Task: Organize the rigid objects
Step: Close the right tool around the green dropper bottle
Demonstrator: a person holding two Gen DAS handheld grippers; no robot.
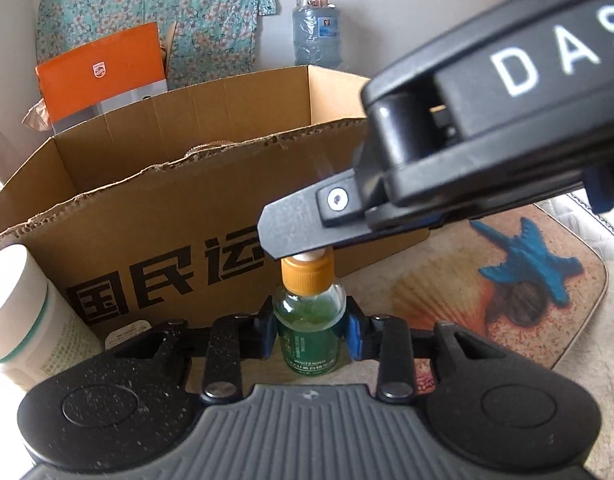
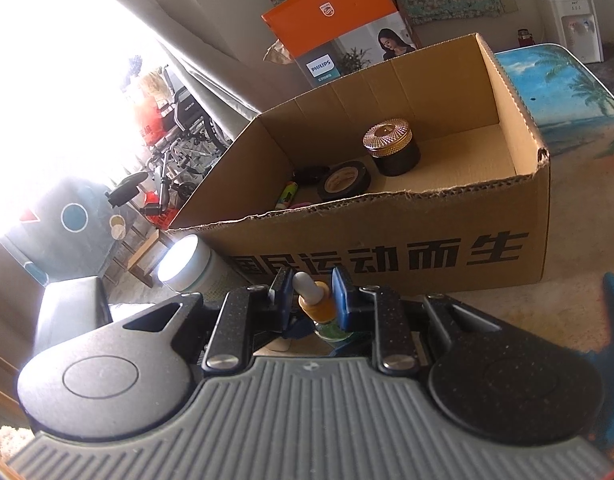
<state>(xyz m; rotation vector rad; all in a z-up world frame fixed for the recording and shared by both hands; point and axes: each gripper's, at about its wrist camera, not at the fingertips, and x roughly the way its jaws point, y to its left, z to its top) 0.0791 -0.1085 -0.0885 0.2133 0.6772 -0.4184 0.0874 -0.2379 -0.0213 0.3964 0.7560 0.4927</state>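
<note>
A small green dropper bottle (image 1: 309,320) with an orange collar stands upright in front of the cardboard box (image 1: 167,240). My left gripper (image 1: 310,334) is shut on the bottle's body. My right gripper (image 2: 313,294) comes from above; its blue pads sit either side of the white dropper bulb and orange cap (image 2: 317,304), with small gaps showing. In the left wrist view the right gripper's finger (image 1: 291,228) covers the bottle's top. The box (image 2: 427,248) holds a dark jar with a gold lid (image 2: 391,146), a tape roll (image 2: 343,180) and small items.
A white jar with a green band (image 1: 23,312) stands left of the bottle, against the box; it also shows in the right wrist view (image 2: 191,264). An orange Philips box (image 2: 339,20) stands behind the cardboard box. The mat has a blue starfish print (image 1: 527,264).
</note>
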